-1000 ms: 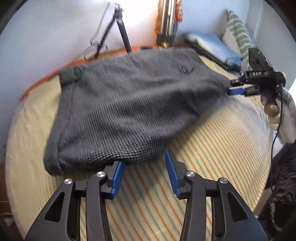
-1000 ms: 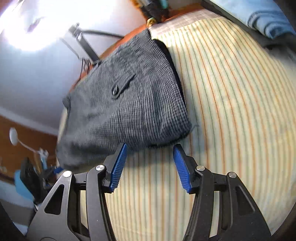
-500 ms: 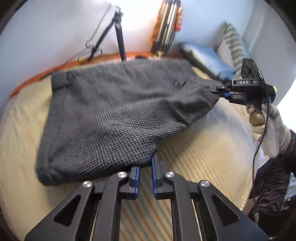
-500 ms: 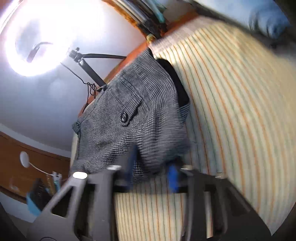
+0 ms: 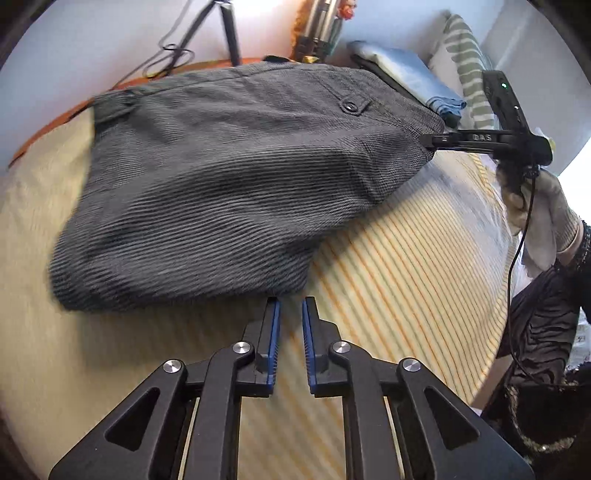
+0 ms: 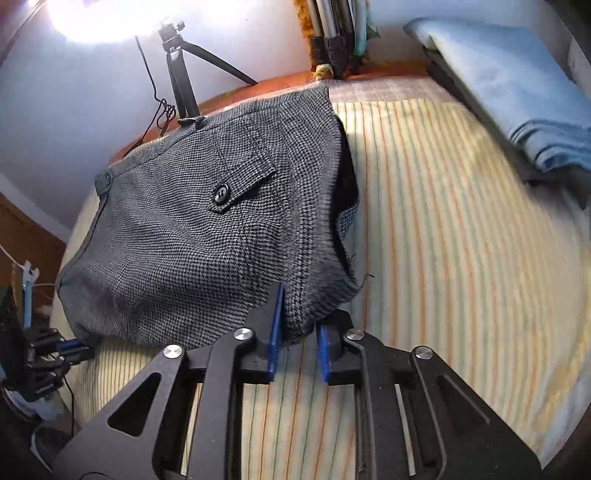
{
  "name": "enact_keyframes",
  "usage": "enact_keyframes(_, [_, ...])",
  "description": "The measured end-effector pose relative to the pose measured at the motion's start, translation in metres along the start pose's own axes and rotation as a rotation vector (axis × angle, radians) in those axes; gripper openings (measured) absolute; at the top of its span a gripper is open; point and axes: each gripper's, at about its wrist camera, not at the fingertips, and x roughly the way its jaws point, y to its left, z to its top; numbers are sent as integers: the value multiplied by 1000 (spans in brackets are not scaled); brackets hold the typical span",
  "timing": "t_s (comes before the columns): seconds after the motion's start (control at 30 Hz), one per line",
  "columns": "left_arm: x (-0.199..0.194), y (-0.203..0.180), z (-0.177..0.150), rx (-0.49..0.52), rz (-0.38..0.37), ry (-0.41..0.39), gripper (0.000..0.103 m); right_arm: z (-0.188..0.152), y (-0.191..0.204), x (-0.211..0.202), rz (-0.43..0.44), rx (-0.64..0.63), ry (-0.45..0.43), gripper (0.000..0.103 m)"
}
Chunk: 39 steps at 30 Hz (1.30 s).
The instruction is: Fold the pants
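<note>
Pants (image 6: 207, 236) newly pinched — both hems.

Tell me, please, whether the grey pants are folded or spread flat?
Folded: the grey pants lie doubled, a second layer showing beneath the right-hand edge on the striped sheet.

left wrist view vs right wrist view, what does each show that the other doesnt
Only the left wrist view shows the gloved hand gripping the right gripper, and a striped pillow.

Only the right wrist view shows the fabric between the right gripper's pads, whose jaws are opening, the pants' dark inner lining, and the tripod's head.

Both show the grey pants with a buttoned pocket flap, the striped sheet, the folded blue jeans, and the left gripper at the pants' edge.
</note>
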Motion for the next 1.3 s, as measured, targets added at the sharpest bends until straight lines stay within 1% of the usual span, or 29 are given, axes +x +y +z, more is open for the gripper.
enact_keyframes(0.07, [-24,2,-5,12,4,-21,11,-6,-1,-14,-9,-15,-21,28])
enact_keyframes(0.13, [-42,4,-3,20,22,-62,11,-8,3,-33,-22,-39,-66,28])
enact_keyframes(0.17, [-55,9,-1,16,53,-94,11,-8,8,-41,-23,-56,-89,28])
enact_keyframes(0.2, [-58,12,7,11,86,-115,11,-8,13,-46,2,-73,-104,28])
enact_keyframes(0.23, [-58,18,16,-1,127,-134,11,-6,22,-49,48,-103,-108,28])
enact_keyframes(0.3, [-52,29,30,-44,140,-158,11,-2,47,-46,114,-174,-88,28])
enact_keyframes(0.33, [-45,33,36,-44,159,-159,11,-1,65,-41,165,-222,-73,27])
enact_keyframes(0.37, [-34,36,43,-33,191,-146,11,-1,80,-36,195,-258,-65,27])
enact_keyframes(0.4, [-26,40,46,-40,201,-138,11,-3,92,-31,225,-295,-56,27])
enact_keyframes(0.47, [-14,52,50,-89,177,-134,11,-4,125,-16,267,-382,-41,27])
enact_keyframes(0.53, [4,58,55,-76,218,-113,11,-4,147,-1,296,-423,-25,26])
enact_keyframes(0.6, [23,65,54,-57,268,-72,11,2,162,21,318,-428,15,26])
enact_keyframes(0.67, [31,69,49,-40,274,-65,11,3,168,42,291,-446,36,26])
enact_keyframes(0.7, [32,66,47,-4,292,-74,11,3,169,57,269,-450,62,26])
enact_keyframes(0.77, [32,60,48,36,314,-63,11,1,168,76,224,-471,93,26])
enact_keyframes(0.8, [27,59,50,31,310,-61,11,0,167,81,198,-486,93,20])
enact_keyframes(0.87, [11,54,56,-1,264,-97,11,0,165,77,208,-483,99,20])
enact_keyframes(0.9, [1,45,60,4,227,-130,11,2,162,70,237,-468,98,20])
enact_keyframes(0.93, [-3,36,64,24,214,-146,11,4,161,64,264,-458,86,20])
enact_keyframes(1.0, [-2,21,73,61,182,-154,11,12,155,48,308,-430,46,20])
enact_keyframes(1.03, [5,14,79,75,161,-144,12,16,154,46,315,-419,36,20])
enact_keyframes(1.07, [12,8,84,93,169,-136,15,20,151,46,304,-409,33,20])
enact_keyframes(1.13, [28,4,89,105,191,-108,15,29,149,53,278,-405,32,21])
enact_keyframes(1.23, [55,16,90,89,239,-58,15,36,145,75,217,-414,60,21])
enact_keyframes(1.3, [64,28,84,59,247,-49,17,44,138,91,160,-407,61,21])
